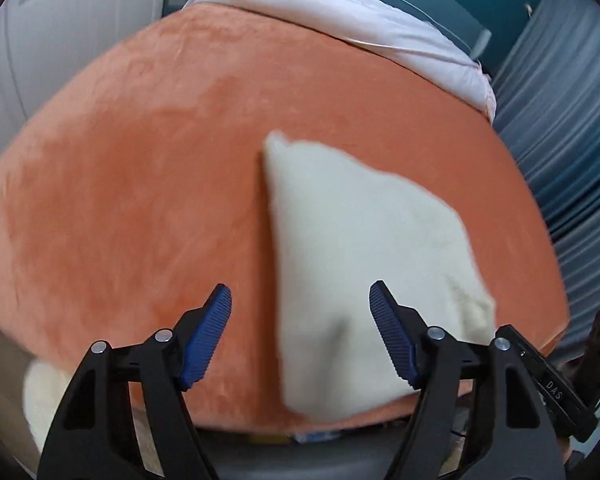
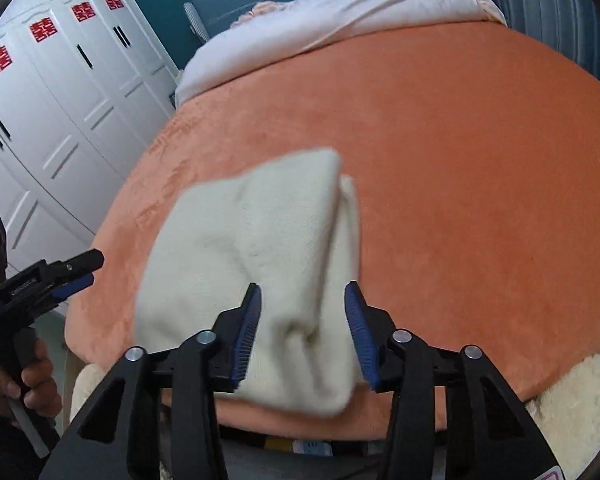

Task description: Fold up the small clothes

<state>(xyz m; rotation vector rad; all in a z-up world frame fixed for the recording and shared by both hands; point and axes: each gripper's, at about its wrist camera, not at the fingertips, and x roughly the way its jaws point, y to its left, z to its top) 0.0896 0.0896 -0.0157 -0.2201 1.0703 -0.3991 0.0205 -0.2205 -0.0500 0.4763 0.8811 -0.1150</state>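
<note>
We see bare orange plush bedspread (image 2: 480,168) all around the folded cream fleece garment (image 2: 256,248). A rumpled pale pink quilt (image 1: 340,16) blocks the far end.

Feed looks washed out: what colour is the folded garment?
Cream-white folded garment, clearest in the right wrist view.

White letters "DAS" stand on the black tool (image 1: 556,390) at the right edge of the left wrist view. Red double-happiness signs (image 2: 42,31) are stuck on the white closet doors (image 2: 64,120). The small print on the other tool (image 2: 22,289) is too blurry to read.
</note>
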